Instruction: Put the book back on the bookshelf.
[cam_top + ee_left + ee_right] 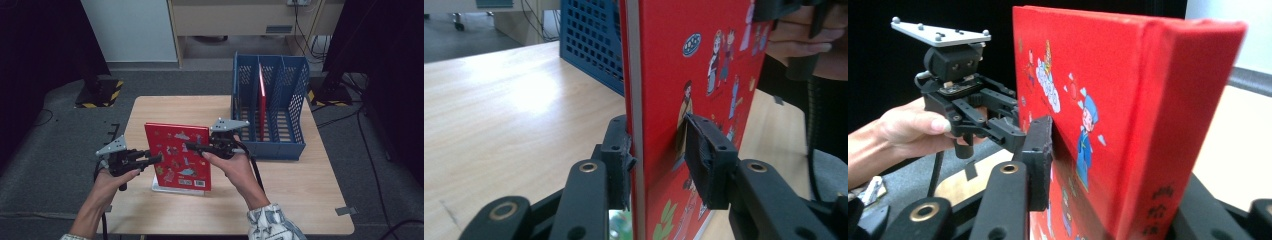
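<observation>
The thick red hardcover picture book (pixel 178 156) stands upright near the front of the wooden bench (pixel 295 190), clamped at its left edge by the left gripper (pixel 155 159) and at its right edge by the right gripper (pixel 192 147). Gripping both sides likely steadies it for the blue plastic slotted file rack (pixel 270 107) at far right.
</observation>
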